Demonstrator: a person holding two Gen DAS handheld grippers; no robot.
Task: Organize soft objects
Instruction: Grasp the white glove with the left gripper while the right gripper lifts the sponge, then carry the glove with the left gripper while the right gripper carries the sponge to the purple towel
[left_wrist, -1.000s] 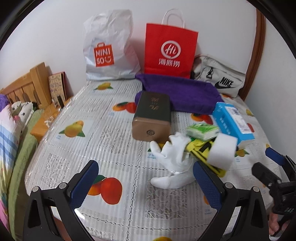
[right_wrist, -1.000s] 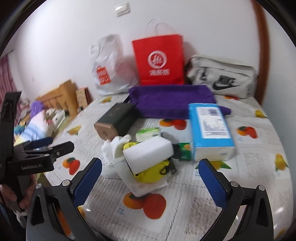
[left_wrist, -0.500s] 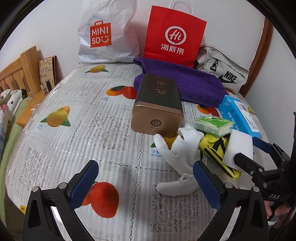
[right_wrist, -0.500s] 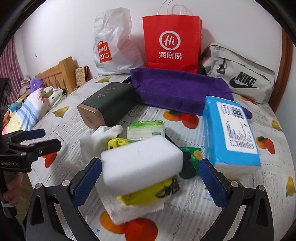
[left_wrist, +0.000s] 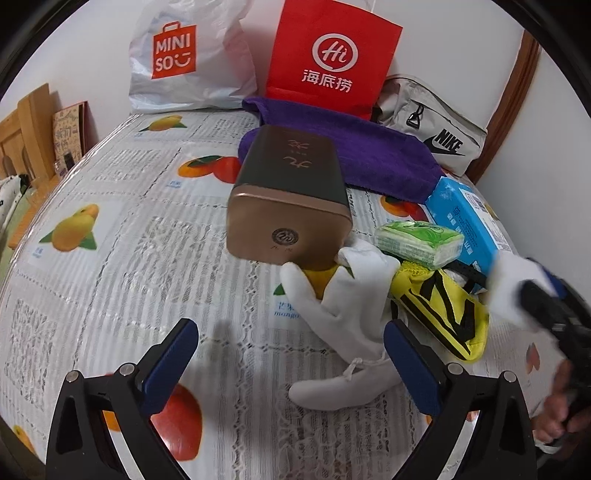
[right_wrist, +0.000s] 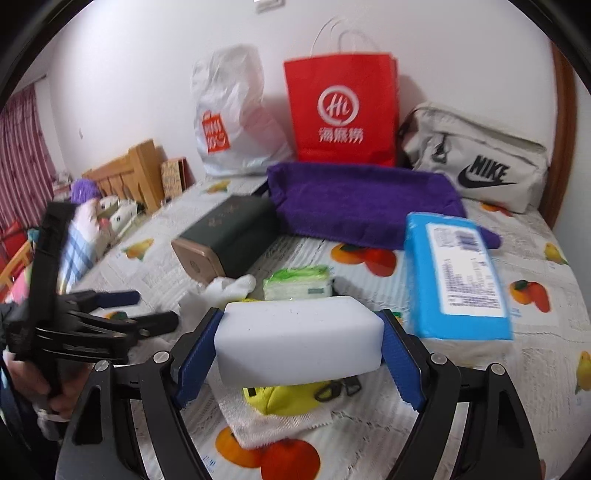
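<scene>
Right wrist view: right hand-held gripper has just been closing; both pads touch the ends of the white sponge.
Sponge place: atop the yellow pouch, beside the blue tissue pack.
Left hand-held gripper: wide, empty, over the white glove.
Advice: squeeze gently, lift straight up so the pile stays put.

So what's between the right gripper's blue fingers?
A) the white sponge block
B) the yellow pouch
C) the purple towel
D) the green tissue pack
A: the right gripper has just been closing its fingers, and both blue pads now sit against the ends of the white sponge block, held above the yellow pouch.
</scene>
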